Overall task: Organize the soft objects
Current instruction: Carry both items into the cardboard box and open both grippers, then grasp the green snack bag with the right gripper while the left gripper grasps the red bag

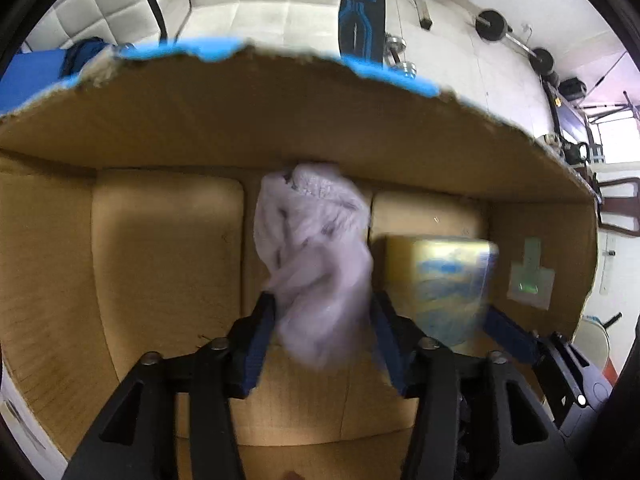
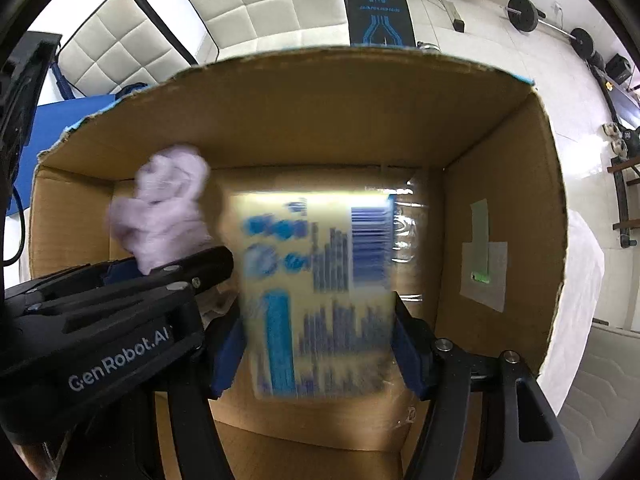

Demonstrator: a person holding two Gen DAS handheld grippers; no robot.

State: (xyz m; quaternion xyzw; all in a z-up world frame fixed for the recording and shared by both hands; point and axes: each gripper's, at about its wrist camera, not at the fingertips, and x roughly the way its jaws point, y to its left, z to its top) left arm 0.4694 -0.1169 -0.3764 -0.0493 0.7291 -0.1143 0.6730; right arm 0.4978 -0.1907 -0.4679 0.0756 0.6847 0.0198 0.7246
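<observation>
Tongs first: the left gripper (image 1: 322, 320) is clenched on a crumpled pale lilac fuzzy cloth (image 1: 316, 248), which stands up from its blue pads toward the far wall; the right gripper (image 2: 318, 344) is clamped on a soft yellow plastic-wrapped pack with blue print (image 2: 320, 292), long axis running up away from the fingers. Both hang inside the open brown cardboard box (image 2: 320, 120) above its floor, cloth to the left, pack just beside it on the right – the two tools nearly touching. Either load looks ready to go straight down. Nothing else appears to lie on the floor flaps; a green-and-white label (image 2: 482, 256) sits on the right wall – beyond the torn rim, a blue-and-black weight bench (image 2: 378, 4) and white quilted cushions (image 2: 256, 0)
</observation>
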